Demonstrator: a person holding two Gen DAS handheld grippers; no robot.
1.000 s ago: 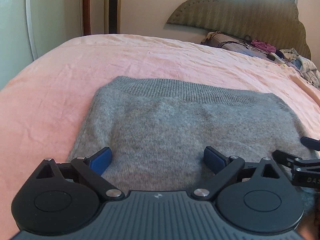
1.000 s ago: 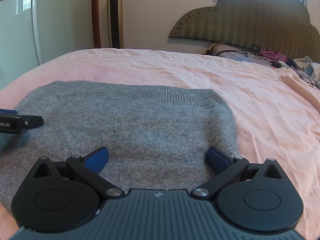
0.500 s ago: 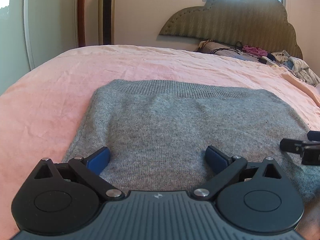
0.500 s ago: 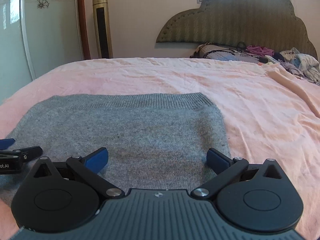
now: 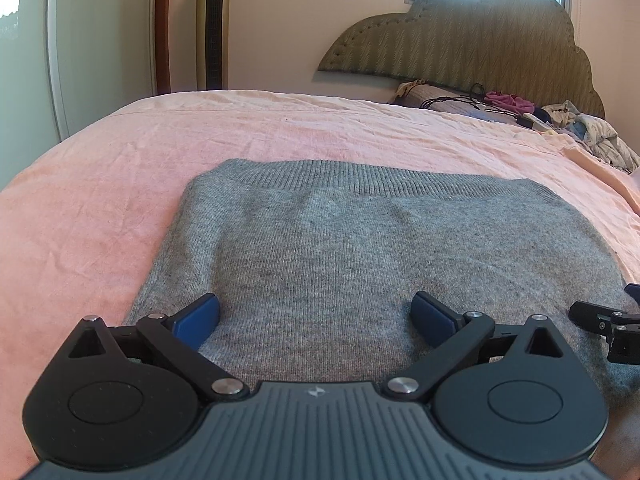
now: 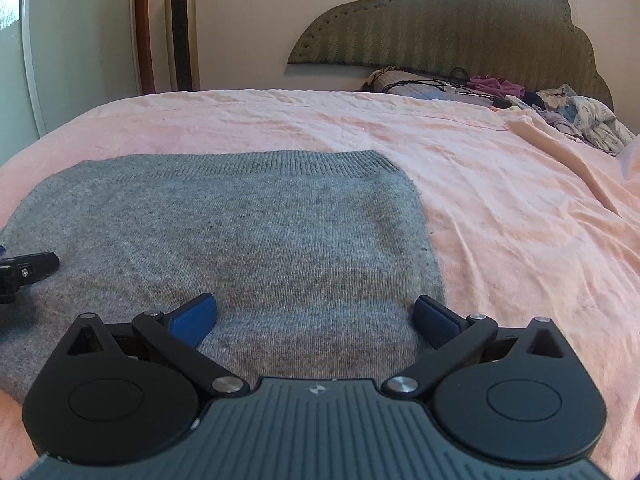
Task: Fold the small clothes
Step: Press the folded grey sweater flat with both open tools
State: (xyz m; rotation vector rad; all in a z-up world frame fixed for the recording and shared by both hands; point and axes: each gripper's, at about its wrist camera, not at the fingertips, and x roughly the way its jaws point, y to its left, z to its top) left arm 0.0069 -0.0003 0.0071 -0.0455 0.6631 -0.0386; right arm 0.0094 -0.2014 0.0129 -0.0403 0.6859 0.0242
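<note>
Lying flat on the pink bedsheet (image 5: 100,184), the grey knitted garment (image 5: 340,248) spreads in front of both of your grippers, its ribbed hem at the far edge toward the headboard (image 5: 460,44). Your left gripper (image 5: 316,316) hovers over the garment's near left part with its blue fingers (image 5: 198,316) spread wide and nothing between them; the gripper body hides the nearest edge of the knit, so you cannot tell how the cloth lies there or whether the tips touch it. At the right edge of the left wrist view, only a black tip of your right gripper (image 6: 316,316) shows, cut off by the frame. In the right wrist view that gripper stands over the garment's near right corner, its fingers (image 6: 434,320) likewise wide apart and empty, and its body again covers the closest hem. Farther right, a heap of mixed clothes (image 6: 580,116) sits by the headboard, too small and jumbled to sort into single pieces, and the bedsheet runs out of view.
</note>
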